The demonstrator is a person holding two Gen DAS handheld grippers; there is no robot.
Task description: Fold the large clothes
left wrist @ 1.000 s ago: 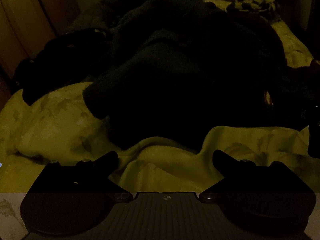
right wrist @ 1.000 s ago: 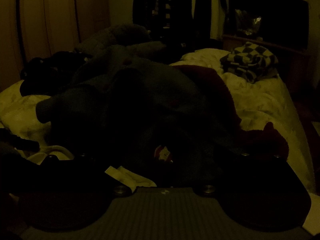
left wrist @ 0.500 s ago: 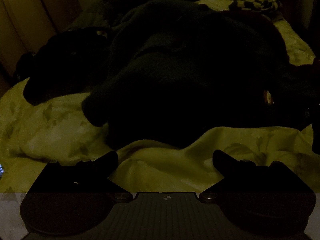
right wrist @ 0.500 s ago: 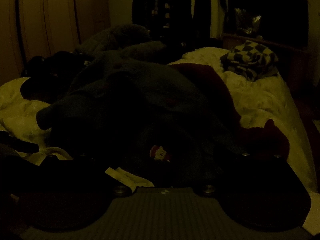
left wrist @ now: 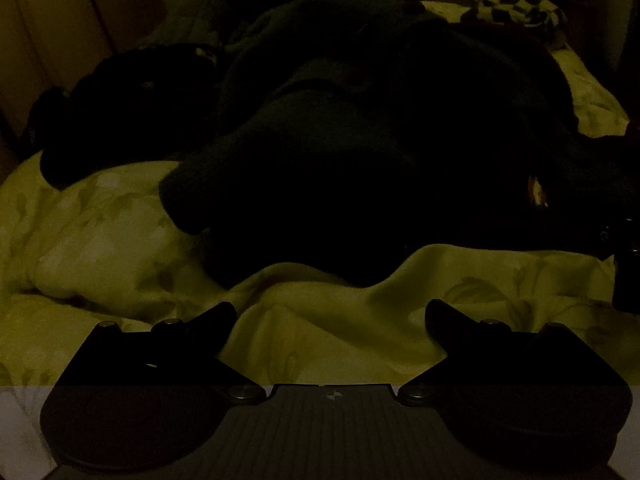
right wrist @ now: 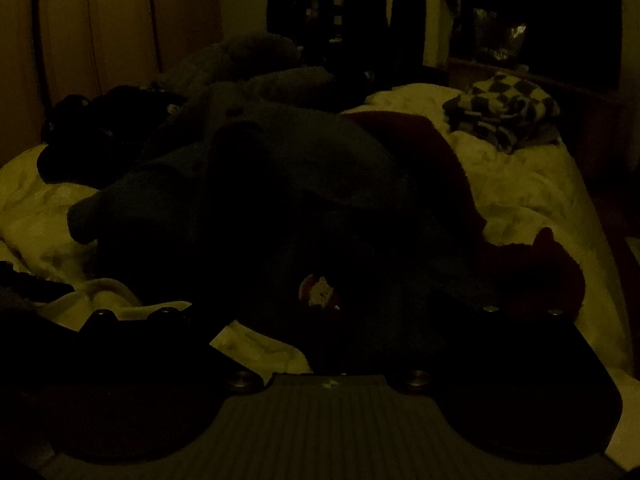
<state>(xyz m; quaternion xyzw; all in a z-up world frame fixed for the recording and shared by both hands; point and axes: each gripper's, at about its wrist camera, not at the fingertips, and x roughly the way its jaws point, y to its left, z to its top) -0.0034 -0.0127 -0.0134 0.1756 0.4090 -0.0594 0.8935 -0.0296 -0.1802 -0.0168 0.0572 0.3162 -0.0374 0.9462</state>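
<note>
We see a large dark garment (left wrist: 360, 152) heaped across the middle of the bed (left wrist: 100, 240), on its pale leaf-print cover. Our left gripper (left wrist: 330, 312) hangs just short of its near edge, fingers spread wide and empty. Our right gripper (right wrist: 328, 320) sits against the same heap; in this dim light we cannot tell its state. A checkered cloth (right wrist: 504, 108) lies farther back.

Dim home bedroom, bed with leaf-print duvet (left wrist: 120, 240), clothes hanging by wall (right wrist: 332, 12)

Dim yellowish light; a bed (right wrist: 532, 196) with pale leaf-patterned bedding, wooden wardrobe doors (right wrist: 100, 28) at left.
</note>
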